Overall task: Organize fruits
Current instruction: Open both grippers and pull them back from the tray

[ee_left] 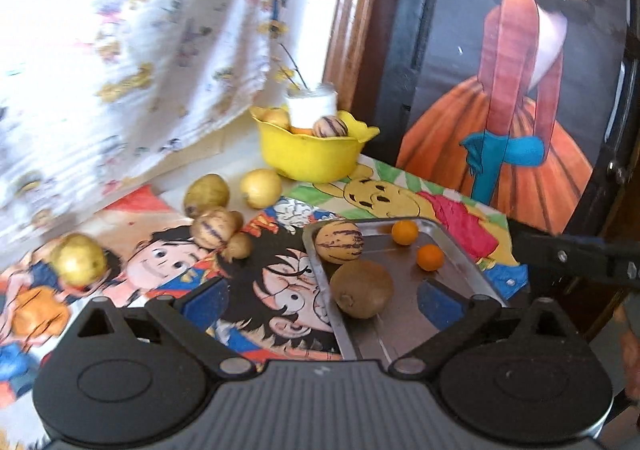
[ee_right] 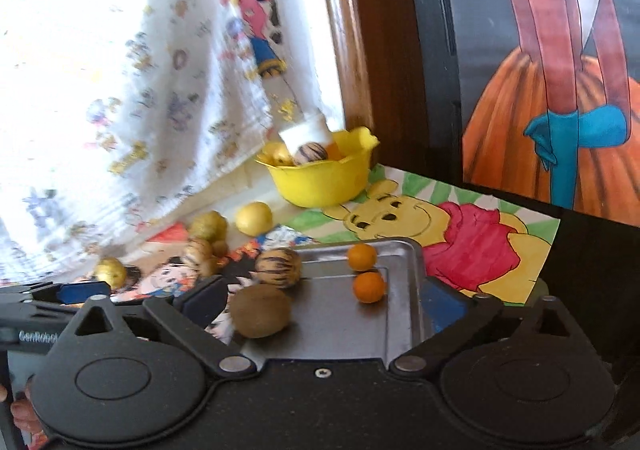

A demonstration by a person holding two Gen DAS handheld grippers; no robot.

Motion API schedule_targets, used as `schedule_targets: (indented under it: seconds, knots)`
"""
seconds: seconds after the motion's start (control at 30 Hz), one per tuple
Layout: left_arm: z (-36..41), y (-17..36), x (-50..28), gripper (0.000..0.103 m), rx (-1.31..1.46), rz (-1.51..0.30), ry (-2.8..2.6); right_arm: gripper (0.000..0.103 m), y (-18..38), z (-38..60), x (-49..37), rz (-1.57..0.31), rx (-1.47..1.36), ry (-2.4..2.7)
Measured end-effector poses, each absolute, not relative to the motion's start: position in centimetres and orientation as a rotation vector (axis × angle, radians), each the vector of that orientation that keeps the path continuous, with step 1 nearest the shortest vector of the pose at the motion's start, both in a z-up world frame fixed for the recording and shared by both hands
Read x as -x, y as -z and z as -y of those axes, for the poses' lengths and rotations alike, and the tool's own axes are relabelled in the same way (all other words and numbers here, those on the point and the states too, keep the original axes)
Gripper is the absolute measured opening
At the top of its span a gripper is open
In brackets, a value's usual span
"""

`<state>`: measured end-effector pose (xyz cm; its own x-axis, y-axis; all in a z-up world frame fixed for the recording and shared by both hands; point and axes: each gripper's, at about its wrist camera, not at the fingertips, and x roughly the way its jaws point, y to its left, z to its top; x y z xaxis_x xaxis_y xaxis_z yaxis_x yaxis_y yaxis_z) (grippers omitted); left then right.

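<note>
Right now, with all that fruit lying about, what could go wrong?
The kiwi and striped melon sit right at the metal tray's left rim, so a nudge might tip them out. The two small oranges could roll around in the tray. Loose yellow fruits on the table could roll off if bumped.

Metal tray (ee_left: 472, 250): one. On it, four fruits:
- one kiwi (ee_left: 361, 289)
- one striped melon-like fruit (ee_left: 339, 241)
- two small oranges (ee_left: 405, 232) (ee_left: 429, 257)

Yellow bowl (ee_left: 310, 158): one. At least three fruits show above its rim; the rest of its contents are hidden. One white cup (ee_left: 313, 105) stands behind or in it, cannot tell which.

Loose on the counter (ee_left: 256, 262), left of the tray:
- three yellowish round fruits (ee_left: 207, 192) (ee_left: 261, 188) (ee_left: 79, 259)
- one striped fruit (ee_left: 212, 228)
- one small brownish fruit (ee_left: 239, 246) touching it

Grippers: two.
</note>
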<state>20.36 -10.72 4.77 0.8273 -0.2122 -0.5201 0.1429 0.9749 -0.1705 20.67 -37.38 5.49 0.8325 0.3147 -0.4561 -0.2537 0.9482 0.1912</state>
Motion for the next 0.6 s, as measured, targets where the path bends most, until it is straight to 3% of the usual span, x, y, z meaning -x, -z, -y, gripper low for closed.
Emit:
schedule_targets:
  seconds: [0.6]
  knots:
    - [7.0,-8.1,-8.4,0.103,0.122,-0.556,0.138,0.102,-7.5,32.6,-6.5,-0.579,-0.099,-0.373]
